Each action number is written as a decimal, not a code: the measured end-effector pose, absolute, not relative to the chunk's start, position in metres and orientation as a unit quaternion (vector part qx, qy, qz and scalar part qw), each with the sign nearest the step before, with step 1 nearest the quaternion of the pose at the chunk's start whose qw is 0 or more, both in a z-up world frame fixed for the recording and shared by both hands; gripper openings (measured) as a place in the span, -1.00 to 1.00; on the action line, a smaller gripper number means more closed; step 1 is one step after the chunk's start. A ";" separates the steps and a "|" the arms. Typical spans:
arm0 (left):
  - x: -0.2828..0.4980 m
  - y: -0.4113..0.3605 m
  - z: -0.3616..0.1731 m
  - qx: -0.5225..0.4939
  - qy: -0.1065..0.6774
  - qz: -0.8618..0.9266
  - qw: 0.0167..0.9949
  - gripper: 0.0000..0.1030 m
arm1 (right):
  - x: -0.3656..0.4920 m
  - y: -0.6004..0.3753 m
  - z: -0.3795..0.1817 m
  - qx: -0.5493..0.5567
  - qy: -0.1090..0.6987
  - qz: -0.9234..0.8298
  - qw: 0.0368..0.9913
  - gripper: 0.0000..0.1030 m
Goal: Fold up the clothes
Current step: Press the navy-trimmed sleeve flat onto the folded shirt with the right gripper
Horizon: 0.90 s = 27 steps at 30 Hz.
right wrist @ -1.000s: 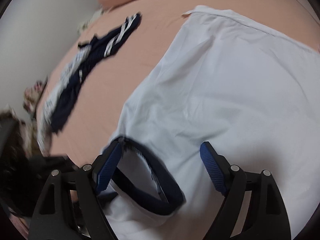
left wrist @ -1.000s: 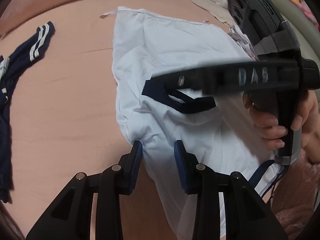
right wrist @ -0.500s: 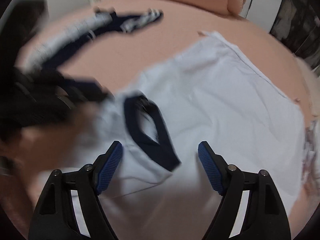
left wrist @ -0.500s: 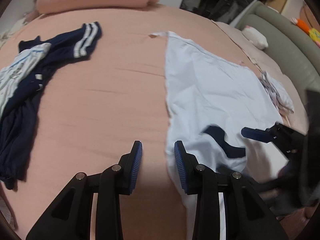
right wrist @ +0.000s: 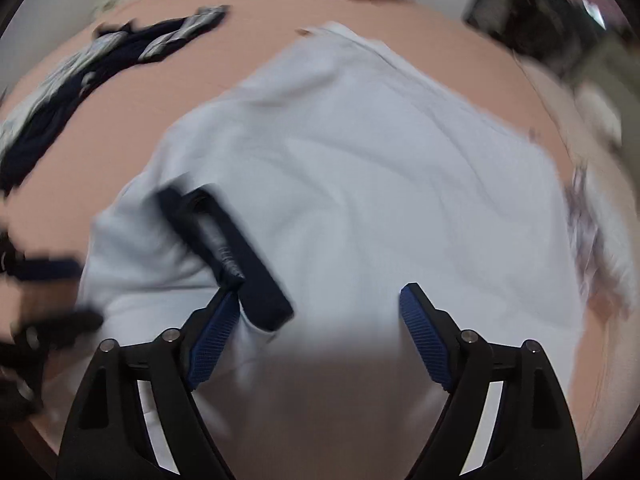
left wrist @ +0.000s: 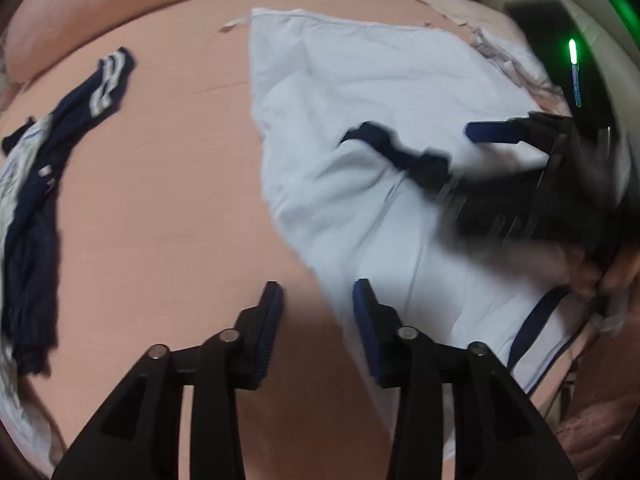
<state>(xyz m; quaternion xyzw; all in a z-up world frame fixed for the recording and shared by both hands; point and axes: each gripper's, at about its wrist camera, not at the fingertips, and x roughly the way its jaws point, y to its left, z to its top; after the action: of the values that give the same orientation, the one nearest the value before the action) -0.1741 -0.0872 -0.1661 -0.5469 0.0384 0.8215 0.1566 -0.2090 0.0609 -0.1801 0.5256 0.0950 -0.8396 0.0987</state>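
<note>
A pale blue shirt [left wrist: 360,92] with a navy collar [right wrist: 236,252] lies spread and wrinkled on the right half of the pink bed [left wrist: 168,184]. The left gripper [left wrist: 318,320] and right gripper [right wrist: 312,336] both have jaws opening, gripping nothing. Dark clothes [left wrist: 36,184] lie along the bed's left edge, a pink pillow [left wrist: 100,4] at its far edge.

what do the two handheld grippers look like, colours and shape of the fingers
Both match: the left gripper and right gripper each have two black angular plastic fingers with triangular cut-outs and silver round pins at the joints. The inner faces carry blue ribbed pads. Seen from the left wrist view, the right gripper's black body shows a green light.
</note>
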 end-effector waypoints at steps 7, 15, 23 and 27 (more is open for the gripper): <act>-0.135 -0.102 -0.151 -0.518 -0.064 0.846 0.112 -0.19 | -0.146 0.070 -0.157 0.509 0.078 -0.843 0.155 0.63; -0.089 -0.075 -0.160 -0.502 -0.094 0.853 0.109 -0.23 | -0.086 0.095 -0.172 0.528 0.057 -0.839 0.119 0.64; -0.083 -0.081 -0.177 -0.528 -0.071 0.846 0.025 -0.56 | -0.053 0.113 -0.183 0.520 0.088 -0.845 0.085 0.71; -0.076 -0.100 -0.172 -0.524 -0.093 0.847 -0.004 -0.56 | -0.045 0.125 -0.183 0.519 0.084 -0.847 0.080 0.74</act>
<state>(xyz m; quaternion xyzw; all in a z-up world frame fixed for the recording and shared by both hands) -0.0758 -0.1005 -0.1721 -0.5239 -0.0931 0.8466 -0.0041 -0.0454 0.1250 -0.1826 0.5191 0.0843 -0.8468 0.0802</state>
